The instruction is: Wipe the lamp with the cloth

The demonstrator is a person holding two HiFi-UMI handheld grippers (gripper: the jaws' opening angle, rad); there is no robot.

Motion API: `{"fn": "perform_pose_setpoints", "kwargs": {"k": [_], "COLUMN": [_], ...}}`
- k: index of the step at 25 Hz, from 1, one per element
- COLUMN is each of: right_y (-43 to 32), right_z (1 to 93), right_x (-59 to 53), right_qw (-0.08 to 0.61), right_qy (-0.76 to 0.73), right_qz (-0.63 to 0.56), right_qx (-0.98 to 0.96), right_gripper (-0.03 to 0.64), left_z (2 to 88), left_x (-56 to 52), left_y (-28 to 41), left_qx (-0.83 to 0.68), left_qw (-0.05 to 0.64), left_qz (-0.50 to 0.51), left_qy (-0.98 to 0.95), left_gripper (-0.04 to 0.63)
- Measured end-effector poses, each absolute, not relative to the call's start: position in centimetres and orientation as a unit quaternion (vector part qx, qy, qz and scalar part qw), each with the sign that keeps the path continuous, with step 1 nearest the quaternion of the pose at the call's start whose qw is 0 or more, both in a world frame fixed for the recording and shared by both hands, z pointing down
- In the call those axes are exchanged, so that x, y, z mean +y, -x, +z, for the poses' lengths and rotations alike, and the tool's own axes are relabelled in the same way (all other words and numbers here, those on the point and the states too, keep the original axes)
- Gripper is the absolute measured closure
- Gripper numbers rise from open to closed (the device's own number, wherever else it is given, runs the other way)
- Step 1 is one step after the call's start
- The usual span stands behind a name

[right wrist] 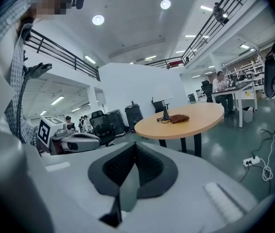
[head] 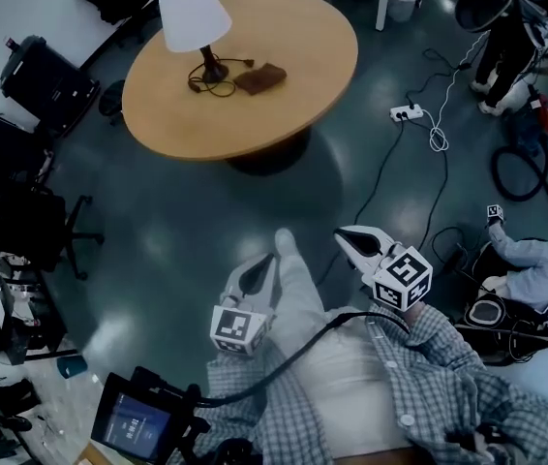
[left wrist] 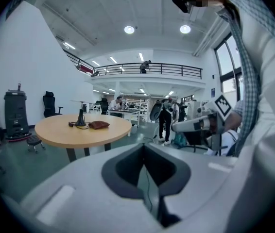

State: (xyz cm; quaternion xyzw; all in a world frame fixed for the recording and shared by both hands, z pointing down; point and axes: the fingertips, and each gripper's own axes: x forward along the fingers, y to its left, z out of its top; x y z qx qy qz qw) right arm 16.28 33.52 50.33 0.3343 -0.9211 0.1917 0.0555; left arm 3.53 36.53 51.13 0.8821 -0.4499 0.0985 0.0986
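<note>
Upper left of the head view: lamp (head: 197,27) stands on the round table (head: 303,95), with the cloth (head: 260,77) just right of its base. My left gripper (head: 270,260) and right gripper (head: 344,234), lower centre, are closed on nothing, well apart from the table. Judgement: cloth soft, light, limp; pinch a raised fold. Lamp likely tippy; wipe gently.

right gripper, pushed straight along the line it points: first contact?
Probably the table, around its near edge. Only bare floor lies between it and the right gripper, whose jaws are shut and empty. The gripper tips slightly down, so it might meet the floor short of the table; depth is unclear.
</note>
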Motion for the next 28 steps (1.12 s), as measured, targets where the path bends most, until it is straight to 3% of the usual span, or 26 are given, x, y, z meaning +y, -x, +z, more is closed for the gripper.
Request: {"fn": "perform_pose_setpoints", "kwargs": {"k": [16,28], "right_y": [-8.4,-4.9], "right_z": [47.3,48.2], "right_x": [7.2,-1.5], "right_qw": [0.038,0.071], "right_qy": [-0.396,-0.402], "right_qz": [0.199,0.208], "right_qx": [-0.896,-0.889], "right_gripper": [0.614,0.614], "left_z": [50.8,49.6], "left_x": [12.1,2.3], "left_y": [6.6,9.3], "left_qx": [-0.414,-0.401], "left_qw": [0.106,0.203], "left_qz": [0.109,0.005], "left_qy": [-0.898,-0.893], "left_gripper": [0.592,0.592]}}
